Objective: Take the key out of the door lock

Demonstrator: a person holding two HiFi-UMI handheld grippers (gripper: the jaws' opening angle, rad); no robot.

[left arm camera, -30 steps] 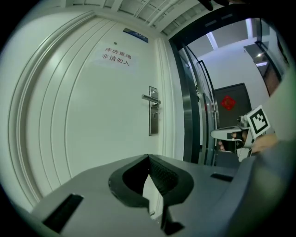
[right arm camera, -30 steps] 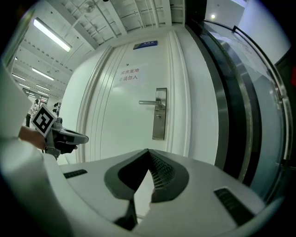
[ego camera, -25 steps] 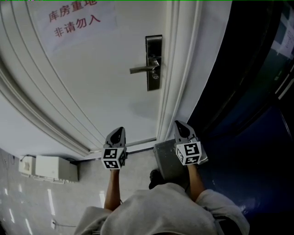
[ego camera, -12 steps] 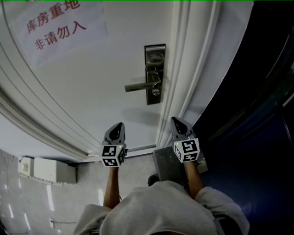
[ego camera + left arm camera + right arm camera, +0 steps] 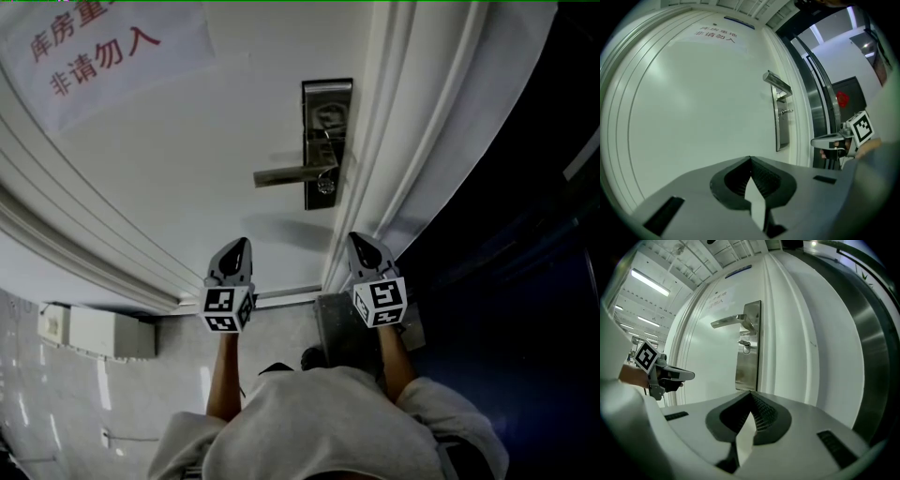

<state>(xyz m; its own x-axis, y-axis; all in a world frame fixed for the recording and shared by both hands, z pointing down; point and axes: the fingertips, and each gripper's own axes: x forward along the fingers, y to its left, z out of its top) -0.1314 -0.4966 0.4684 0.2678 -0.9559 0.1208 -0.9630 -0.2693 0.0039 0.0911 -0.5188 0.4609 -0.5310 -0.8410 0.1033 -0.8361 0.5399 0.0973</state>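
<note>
A steel lock plate (image 5: 327,141) with a lever handle (image 5: 292,175) sits on the white door (image 5: 187,187). A small key (image 5: 325,187) sticks out of the plate just below the lever. In the right gripper view the key (image 5: 745,343) carries a ring and is well beyond my jaws. It also shows in the left gripper view as the key (image 5: 786,111). My left gripper (image 5: 236,246) and right gripper (image 5: 359,240) are both shut and empty. They hang side by side below the lock, apart from the door.
A paper sign (image 5: 103,52) with red characters is taped high on the door. The white door frame (image 5: 412,141) runs right of the lock, with a dark glass wall (image 5: 525,234) beyond it. On the floor are a white box (image 5: 94,333) and a grey block (image 5: 339,328).
The head view has drawn closer to the door, so the lock plate looks larger and nearer. Both grippers have stayed low and shut, roughly where they were.
</note>
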